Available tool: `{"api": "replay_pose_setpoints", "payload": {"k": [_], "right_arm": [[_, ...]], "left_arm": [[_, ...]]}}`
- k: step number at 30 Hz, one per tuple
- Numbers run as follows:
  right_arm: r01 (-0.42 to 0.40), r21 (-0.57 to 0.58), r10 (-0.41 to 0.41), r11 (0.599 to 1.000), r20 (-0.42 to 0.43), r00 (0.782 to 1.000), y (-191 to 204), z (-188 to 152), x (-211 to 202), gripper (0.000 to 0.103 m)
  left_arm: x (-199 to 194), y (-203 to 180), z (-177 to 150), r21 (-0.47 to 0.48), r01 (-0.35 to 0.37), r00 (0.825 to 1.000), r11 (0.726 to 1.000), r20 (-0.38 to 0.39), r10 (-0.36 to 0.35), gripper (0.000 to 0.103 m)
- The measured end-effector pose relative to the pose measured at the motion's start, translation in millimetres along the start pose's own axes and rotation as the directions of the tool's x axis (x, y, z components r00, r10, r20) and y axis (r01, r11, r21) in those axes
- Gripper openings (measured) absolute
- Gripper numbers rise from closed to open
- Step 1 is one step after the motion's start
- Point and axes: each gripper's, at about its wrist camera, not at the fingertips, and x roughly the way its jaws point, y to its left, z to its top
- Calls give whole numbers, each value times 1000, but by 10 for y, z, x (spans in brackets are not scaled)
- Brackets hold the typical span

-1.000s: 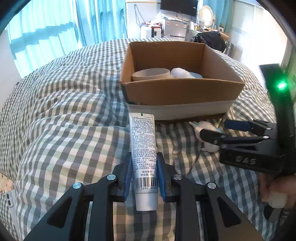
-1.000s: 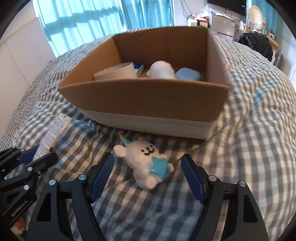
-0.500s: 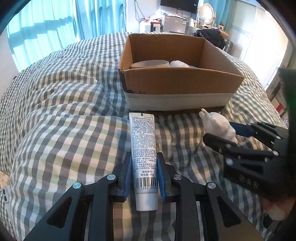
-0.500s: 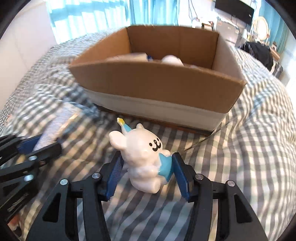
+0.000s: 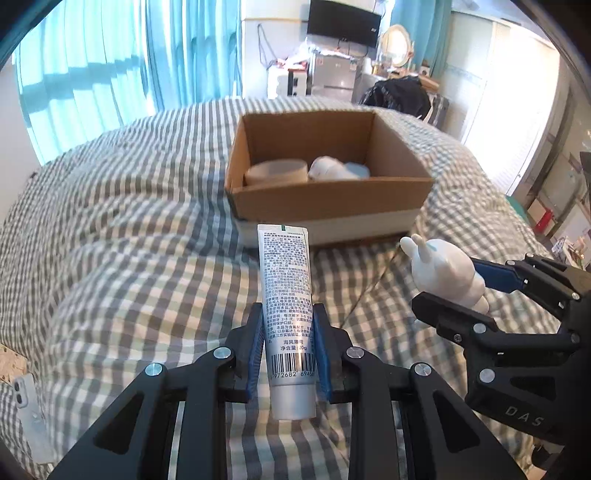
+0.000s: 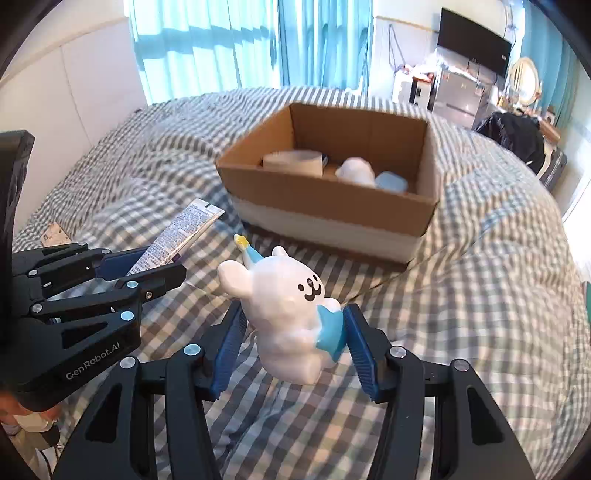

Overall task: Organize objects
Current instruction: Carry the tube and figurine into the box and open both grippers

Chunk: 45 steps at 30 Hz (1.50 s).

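Bed [image 5: 129, 240] farther below lifted tube [image 5: 287, 295], bear [image 6: 286, 314]

- The bed's grey-and-white checked duvet [image 5: 122, 258] fills the room's middle, rumpled into soft folds.
- Behind the bed, turquoise curtains [image 5: 122, 66] hang across a bright window.
- Past the bed's far end, a black television [image 5: 343, 22] sits high on the wall.
- Just right of the television, an oval mirror [image 5: 397, 40] stands on a cluttered dresser.
- A black bag [image 5: 399, 94] is slumped at the bed's far right corner.
- At the bed's near left edge, a white phone [image 5: 23, 393] shows its two camera lenses.
- White wall panelling [image 6: 74, 85] runs along the bed's left side, beside the curtains.
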Motion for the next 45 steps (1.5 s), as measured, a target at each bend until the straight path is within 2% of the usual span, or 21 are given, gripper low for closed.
{"api": "replay_pose_setpoints", "payload": {"k": [4, 6, 8, 14, 18, 23, 28, 34, 39, 45], "right_arm": [[21, -11, -20, 1000, 46, 999, 17, 53, -249, 54], [32, -17, -31, 999, 70, 997, 23, 90, -387, 54], [47, -26, -45, 999, 92, 995, 36, 128, -509, 54], [80, -55, -70, 995, 164, 984, 36, 322, -835, 54], [79, -68, -64, 995, 209, 976, -20, 577, -978, 54], [78, -58, -60, 995, 263, 963, -165, 1009, -1041, 54], [76, -41, -61, 996, 276, 959, -374, 1452, -843, 54], [51, 25, -56, 998, 247, 967, -749, 1886, -266, 54], [55, 58, -65, 997, 187, 980, -1001, 2086, 308, 54], [58, 49, -62, 997, 83, 995, -1166, 1987, 970, 54]], "left_arm": [[-192, -55, 59, 15, 3, 999, 1000, 41, -4, 25], [-278, -65, 103, 17, 32, 998, 999, 53, -33, 25], [-372, -72, 181, 18, 62, 996, 998, 70, -63, 25], [-690, -97, 529, 54, 83, 985, 995, 149, -90, 25], [-810, -46, 845, 74, 67, 978, 995, 192, -81, 25], [-775, 27, 1303, 88, 29, 974, 996, 223, -48, 25], [-469, 54, 1753, 94, 15, 976, 995, 216, -35, 25], [112, 25, 2168, 112, 5, 985, 994, 170, -24, 25], [747, 56, 2326, 96, 14, 995, 995, 97, -23, 25], [1396, 35, 2171, 99, 67, 998, 993, -19, -65, 25]]}}
